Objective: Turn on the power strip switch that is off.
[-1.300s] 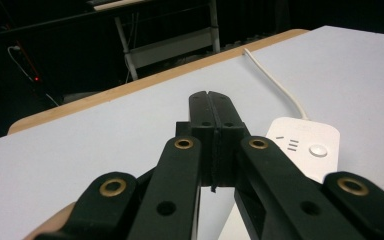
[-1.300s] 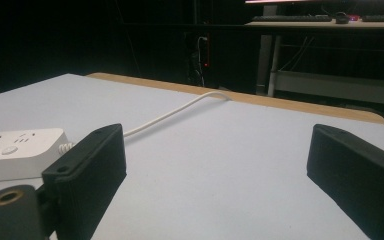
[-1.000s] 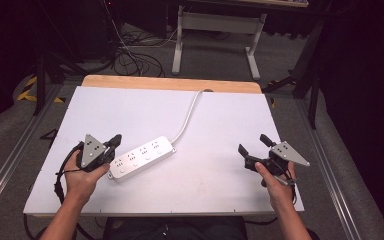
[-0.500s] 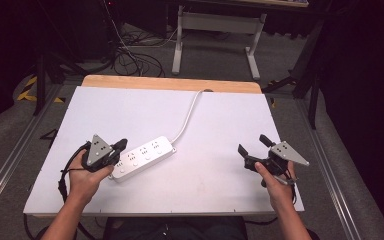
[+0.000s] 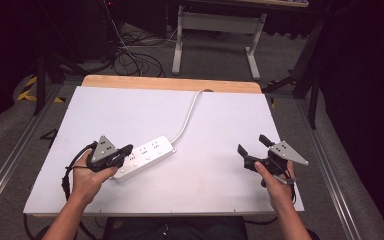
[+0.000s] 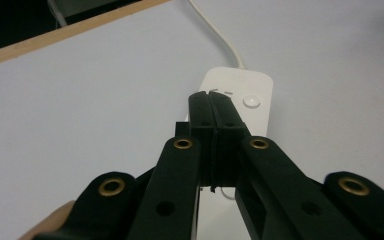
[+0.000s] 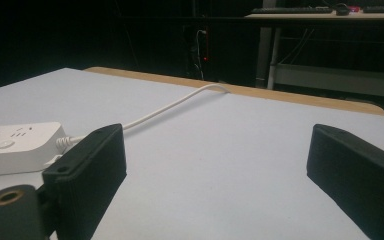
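A white power strip [image 5: 147,154] lies slantwise on the white table top [image 5: 220,115], its white cable [image 5: 190,112] running to the far edge. My left gripper [image 5: 127,149] is shut, jaws pressed together with nothing between them. Its tips sit over the strip's left end. In the left gripper view the closed tips [image 6: 211,96] hover just short of the strip's round button [image 6: 251,101]. My right gripper [image 5: 251,144] stands open at the right of the table, apart from the strip. The right gripper view has its jaws [image 7: 220,150] wide, with the strip [image 7: 15,145] far off at the left.
A wooden strip [image 5: 170,83] edges the table's far side. Beyond it stand a desk frame [image 5: 215,30] and loose cables [image 5: 130,57] on the floor. Bare white surface lies between the two grippers.
My left gripper has shifted slightly right and nearer, further onto the strip's left end. The right gripper has stayed where it was.
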Demonstrator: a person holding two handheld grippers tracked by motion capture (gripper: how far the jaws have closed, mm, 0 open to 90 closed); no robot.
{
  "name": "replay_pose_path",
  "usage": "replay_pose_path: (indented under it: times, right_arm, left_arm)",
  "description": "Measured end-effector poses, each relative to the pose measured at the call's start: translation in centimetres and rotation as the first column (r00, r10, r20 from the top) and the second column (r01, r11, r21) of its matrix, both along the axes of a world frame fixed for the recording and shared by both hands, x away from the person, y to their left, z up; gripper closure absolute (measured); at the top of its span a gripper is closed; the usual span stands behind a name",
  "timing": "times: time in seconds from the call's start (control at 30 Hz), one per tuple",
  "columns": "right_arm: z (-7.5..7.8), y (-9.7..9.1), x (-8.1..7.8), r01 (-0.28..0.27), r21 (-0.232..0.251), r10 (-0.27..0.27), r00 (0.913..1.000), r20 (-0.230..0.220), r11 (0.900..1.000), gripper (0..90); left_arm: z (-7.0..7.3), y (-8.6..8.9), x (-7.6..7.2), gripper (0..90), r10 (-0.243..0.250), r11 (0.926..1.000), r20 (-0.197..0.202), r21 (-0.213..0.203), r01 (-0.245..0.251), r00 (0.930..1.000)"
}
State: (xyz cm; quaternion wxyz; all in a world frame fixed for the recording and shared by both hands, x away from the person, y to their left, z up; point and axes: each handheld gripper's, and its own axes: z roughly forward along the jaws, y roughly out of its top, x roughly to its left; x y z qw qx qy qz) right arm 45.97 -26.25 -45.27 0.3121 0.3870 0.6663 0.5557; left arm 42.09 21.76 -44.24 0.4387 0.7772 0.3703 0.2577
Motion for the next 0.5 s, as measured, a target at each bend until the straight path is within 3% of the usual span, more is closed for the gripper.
replay_pose_path:
  times: [0.5]
  right_arm:
    - [-0.03,-0.02,0.01,0.001,-0.001,-0.001,1.0,-0.005,1.0,9.2]
  left_arm:
    - [-0.84,-0.75,0.61,88.9,-0.039,0.9986,-0.103,0.03,0.043,0.9939]
